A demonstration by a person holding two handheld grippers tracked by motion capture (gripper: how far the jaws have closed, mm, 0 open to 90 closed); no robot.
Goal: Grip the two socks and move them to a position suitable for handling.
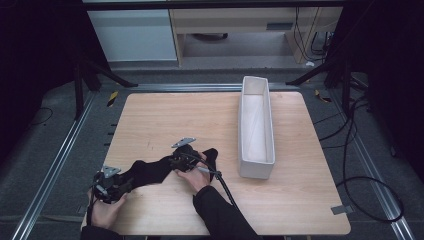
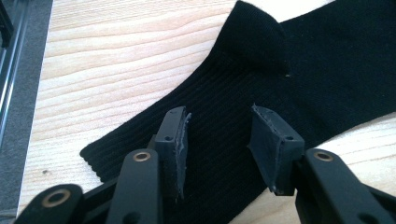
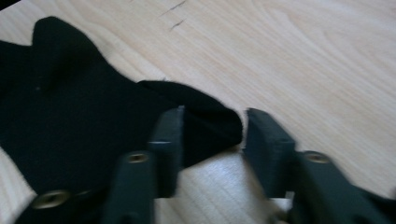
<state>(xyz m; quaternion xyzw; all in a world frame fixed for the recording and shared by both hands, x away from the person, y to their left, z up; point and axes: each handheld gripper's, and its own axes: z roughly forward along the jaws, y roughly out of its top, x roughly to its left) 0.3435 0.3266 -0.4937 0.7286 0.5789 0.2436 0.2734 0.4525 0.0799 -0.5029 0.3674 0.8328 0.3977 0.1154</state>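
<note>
- The black sock [image 1: 155, 170] lies flat on the wooden table [image 1: 200, 115], near the front edge and toward the front left corner; I read it as 1 sock, though a 2nd under it can't be ruled out.
- My left gripper [image 2: 219, 140] sits over the ribbed cuff end, jaws about half apart with fabric under the gap and neither pad pressing on it.
- My right gripper [image 3: 212, 135] is at the far end of the sock, jaws also roughly half apart, straddling a rounded flap of fabric; the pads don't pinch it yet.
- As I judge it, I'm about to pinch both ends, most likely to lift or fold the sock.
- To do it well, I'd lower each gripper until the lower pad slides under the fabric edge, then close evenly on both sides so the sock lifts without bunching.
- I'd grab the right flap deeper, since it sits barely inside the jaws and could slip out.
- The long white bin [image 1: 256, 127] stands toward the right edge, well apart from the sock.
- I can read no brand, label or writing anywhere.
</note>
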